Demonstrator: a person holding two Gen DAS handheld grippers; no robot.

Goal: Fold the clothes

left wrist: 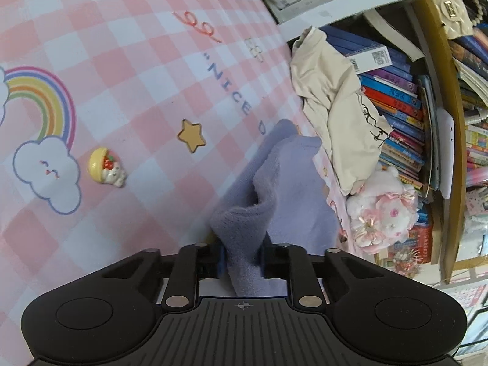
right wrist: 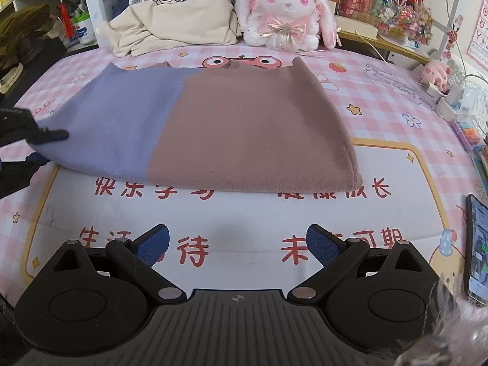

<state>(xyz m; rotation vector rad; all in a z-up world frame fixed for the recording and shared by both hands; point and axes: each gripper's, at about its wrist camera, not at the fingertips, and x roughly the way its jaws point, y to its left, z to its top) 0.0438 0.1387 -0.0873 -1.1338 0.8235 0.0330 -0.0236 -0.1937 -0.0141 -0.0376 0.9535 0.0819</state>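
Right gripper [right wrist: 238,244]: nearest the camera, blue textured fingers [right wrist: 157,242] spread wide, released, nothing between them, above the bench.
Left gripper [left wrist: 242,259]: fingers clenched on a bunched fold of the sweater's lilac edge.
Sweater [right wrist: 213,122]: fleecy knit, lilac left half, dusty mauve right half, lying flat as a broad rectangle mid-bench, its left edge at the left gripper.
Bench [right wrist: 244,213]: smooth pink-and-white checked mat with red Chinese characters.
Cream garment [right wrist: 177,27]: soft, crumpled, far left.
Plush rabbit [right wrist: 286,12]: fluffy, white and pink, far side.
Bookshelf [left wrist: 396,97]: packed with stacked books.
Phone [right wrist: 477,250]: near right edge.
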